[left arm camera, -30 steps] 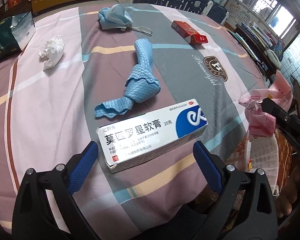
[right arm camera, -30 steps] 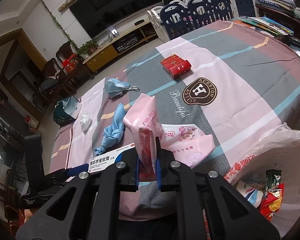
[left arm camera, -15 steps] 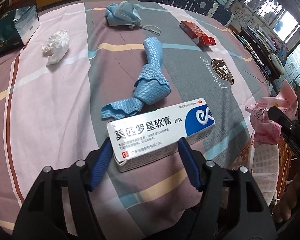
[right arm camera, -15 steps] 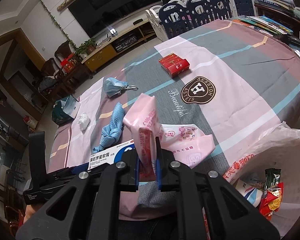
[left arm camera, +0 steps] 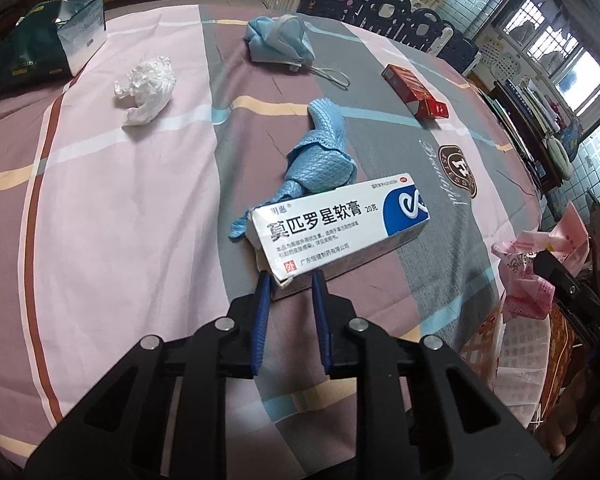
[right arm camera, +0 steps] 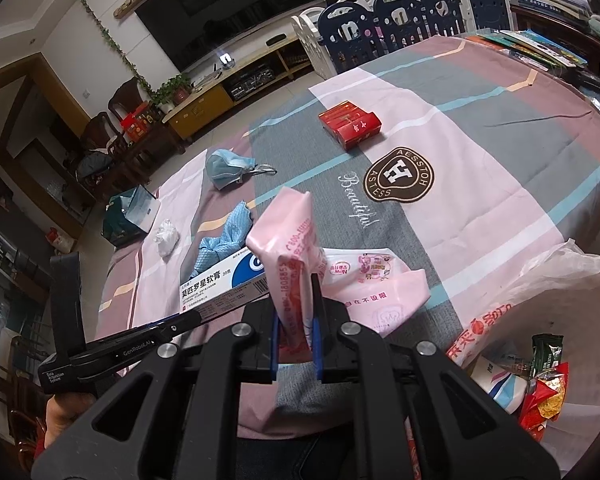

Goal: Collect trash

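Closing from wide apart, the left gripper (left arm camera: 288, 280) pinches the ointment box (left arm camera: 340, 232); right gripper (right arm camera: 296, 320) still clamps the pink wrapper (right arm camera: 290, 264).

Home living room — television (right arm camera: 236, 12), playpen (right arm camera: 400, 16)

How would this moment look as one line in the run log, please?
left tool: closing on end of ointment box | right tool: shut on pink wrapper | lined bin: beside table, not yet reached
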`<state>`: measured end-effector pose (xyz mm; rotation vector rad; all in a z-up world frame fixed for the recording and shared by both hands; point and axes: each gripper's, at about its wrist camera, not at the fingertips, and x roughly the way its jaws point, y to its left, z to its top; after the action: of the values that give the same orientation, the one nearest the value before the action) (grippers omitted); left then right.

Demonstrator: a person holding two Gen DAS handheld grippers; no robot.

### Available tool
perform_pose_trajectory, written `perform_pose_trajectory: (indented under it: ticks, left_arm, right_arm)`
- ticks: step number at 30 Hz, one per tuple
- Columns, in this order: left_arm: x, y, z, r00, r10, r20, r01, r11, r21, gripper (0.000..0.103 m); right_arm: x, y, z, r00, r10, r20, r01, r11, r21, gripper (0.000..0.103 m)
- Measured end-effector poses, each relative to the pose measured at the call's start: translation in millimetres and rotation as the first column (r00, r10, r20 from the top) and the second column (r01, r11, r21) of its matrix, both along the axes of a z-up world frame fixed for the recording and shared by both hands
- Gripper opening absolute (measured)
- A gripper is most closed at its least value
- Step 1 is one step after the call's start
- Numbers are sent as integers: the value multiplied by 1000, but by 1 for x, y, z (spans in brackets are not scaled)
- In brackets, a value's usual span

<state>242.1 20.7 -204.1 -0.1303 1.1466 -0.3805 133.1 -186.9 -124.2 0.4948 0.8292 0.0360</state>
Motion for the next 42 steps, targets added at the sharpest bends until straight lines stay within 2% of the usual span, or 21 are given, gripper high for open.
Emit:
perform_pose_trajectory:
  ticks: [10,17,42]
  left_arm:
    - [-1,10,13,998,27,61,-25,999,-40,13]
    - [0,21,16,995,70,76,-65,996,-61,2]
    - [0,27,15,994,89,62,-86,995,-59,2]
  right_arm:
    - [0,1,-1,1000,1,-4,-1,1000,-1,13]
    - [0,1,-1,1000,1,-6,-1,1000,-1,13]
    - [1,5,-6,1000,7,-15,-7,1000,-1,13]
